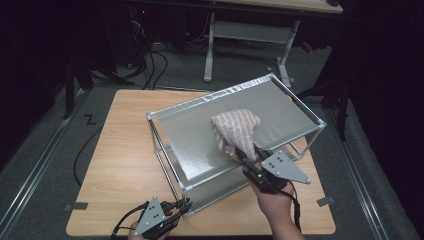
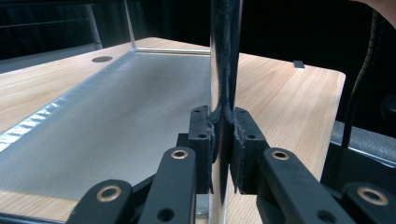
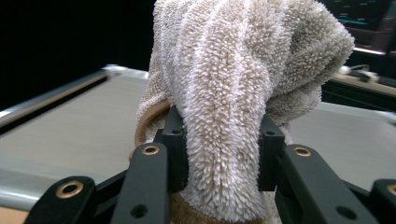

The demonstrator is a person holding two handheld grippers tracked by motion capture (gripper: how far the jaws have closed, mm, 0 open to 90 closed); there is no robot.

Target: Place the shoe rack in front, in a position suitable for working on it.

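The metal shelf rack (image 1: 235, 135) sits on the tabletop (image 1: 120, 165); the left gripper (image 2: 223, 140) has its fingers clamped on the near corner post (image 2: 225, 56), likely steadying it. The right gripper (image 3: 219, 154) pinches a bunched towel (image 3: 243, 84) between its fingers, pressed against the top shelf ahead for wiping

Each gripper, left gripper (image 1: 186, 204) and right gripper (image 1: 248, 156), is matte black with two jaws on linked bars. Brass-ringed pivot holes mark the bars. A grey three-cornered plate with small screws tops each body. A black cable trails behind.
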